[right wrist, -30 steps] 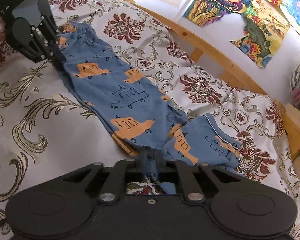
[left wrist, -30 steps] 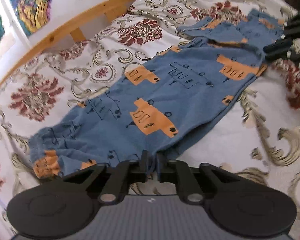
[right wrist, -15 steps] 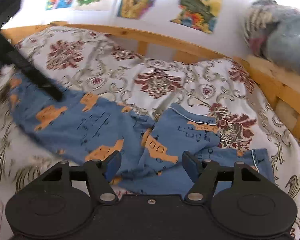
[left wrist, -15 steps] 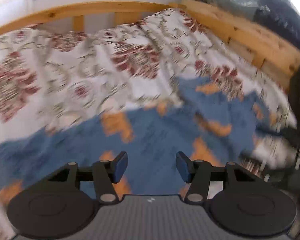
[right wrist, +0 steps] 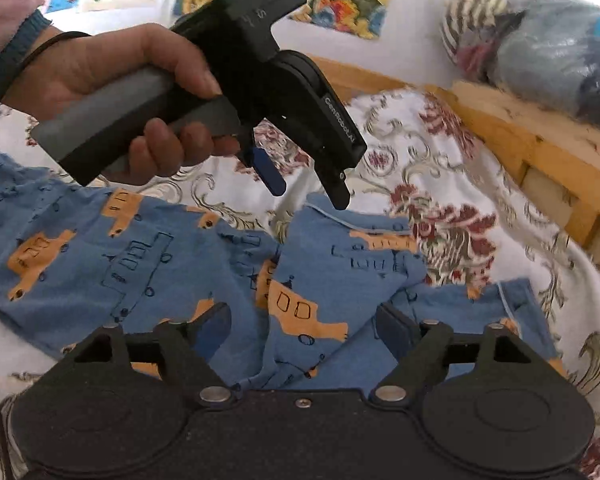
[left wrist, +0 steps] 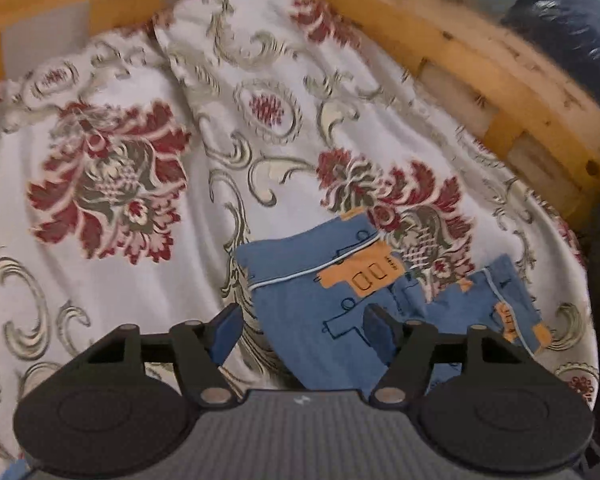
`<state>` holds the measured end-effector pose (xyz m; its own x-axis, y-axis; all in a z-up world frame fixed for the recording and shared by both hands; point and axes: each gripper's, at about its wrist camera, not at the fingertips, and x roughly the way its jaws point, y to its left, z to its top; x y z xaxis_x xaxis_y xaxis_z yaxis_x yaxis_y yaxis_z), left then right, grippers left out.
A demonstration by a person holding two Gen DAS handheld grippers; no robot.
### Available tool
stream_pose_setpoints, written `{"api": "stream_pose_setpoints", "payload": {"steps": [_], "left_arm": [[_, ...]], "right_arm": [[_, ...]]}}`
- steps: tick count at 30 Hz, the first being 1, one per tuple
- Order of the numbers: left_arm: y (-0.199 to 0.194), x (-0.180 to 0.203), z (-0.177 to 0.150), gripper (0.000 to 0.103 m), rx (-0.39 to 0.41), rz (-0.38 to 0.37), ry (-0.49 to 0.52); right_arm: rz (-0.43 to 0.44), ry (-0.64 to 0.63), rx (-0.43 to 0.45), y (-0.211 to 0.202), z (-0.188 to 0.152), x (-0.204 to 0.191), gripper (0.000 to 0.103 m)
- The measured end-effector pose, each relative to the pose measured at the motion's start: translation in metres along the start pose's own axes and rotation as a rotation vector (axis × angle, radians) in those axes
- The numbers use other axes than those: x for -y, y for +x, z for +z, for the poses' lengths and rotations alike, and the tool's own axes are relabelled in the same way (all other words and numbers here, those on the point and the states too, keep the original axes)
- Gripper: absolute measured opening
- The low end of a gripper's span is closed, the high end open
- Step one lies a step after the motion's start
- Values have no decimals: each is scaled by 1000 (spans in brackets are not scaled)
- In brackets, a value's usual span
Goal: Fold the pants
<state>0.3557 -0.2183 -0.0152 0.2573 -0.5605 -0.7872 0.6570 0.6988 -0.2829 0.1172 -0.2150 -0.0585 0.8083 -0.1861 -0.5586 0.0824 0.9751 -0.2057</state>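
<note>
Blue pants (right wrist: 204, 276): one | left gripper (left wrist: 300, 326), right gripper (right wrist: 302, 330): jaws spread

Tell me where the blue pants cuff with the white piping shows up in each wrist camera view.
Left wrist: the cuff sits centre, just above the open fingers.
Right wrist: the cuff lies centre, under the left gripper.
Shared landmark: the wooden bed rail.

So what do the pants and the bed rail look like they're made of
Pants: soft, matte blue knit, probably cotton jersey; it creases and drapes limply, with printed orange vehicles and thin pale piping at the hems. Bed rail: light, yellowish wood, likely pine; dark knots and grain show, with a slight sheen suggesting a clear finish.
</note>
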Motion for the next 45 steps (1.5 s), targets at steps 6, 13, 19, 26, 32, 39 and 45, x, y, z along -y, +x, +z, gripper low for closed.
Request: {"api": "stream_pose_setpoints", "payload": {"steps": [6, 13, 19, 26, 32, 39, 45], "left_arm": [[22, -20, 13, 62, -33, -28, -81], [28, -31, 24, 25, -14, -82, -166], [24, -29, 26, 6, 6, -94, -201], [8, -17, 26, 3, 44, -88, -228], [-17, 19, 31, 3, 99, -117, -190], [-31, 76, 34, 3, 110, -166, -129], [-23, 126, 26, 3, 72, -179, -50]], "right_arm": [[-51, -31, 9, 5, 1, -18, 76], [-65, -48, -51, 18, 5, -28, 46], [-68, -37, -78, 22, 4, -28, 26], [-54, 26, -78, 19, 0, -20, 0], [-66, 132, -35, 5, -6, -6, 0], [-45, 222, -43, -6, -18, 11, 5], [-18, 333, -47, -14, -31, 22, 5]]}}
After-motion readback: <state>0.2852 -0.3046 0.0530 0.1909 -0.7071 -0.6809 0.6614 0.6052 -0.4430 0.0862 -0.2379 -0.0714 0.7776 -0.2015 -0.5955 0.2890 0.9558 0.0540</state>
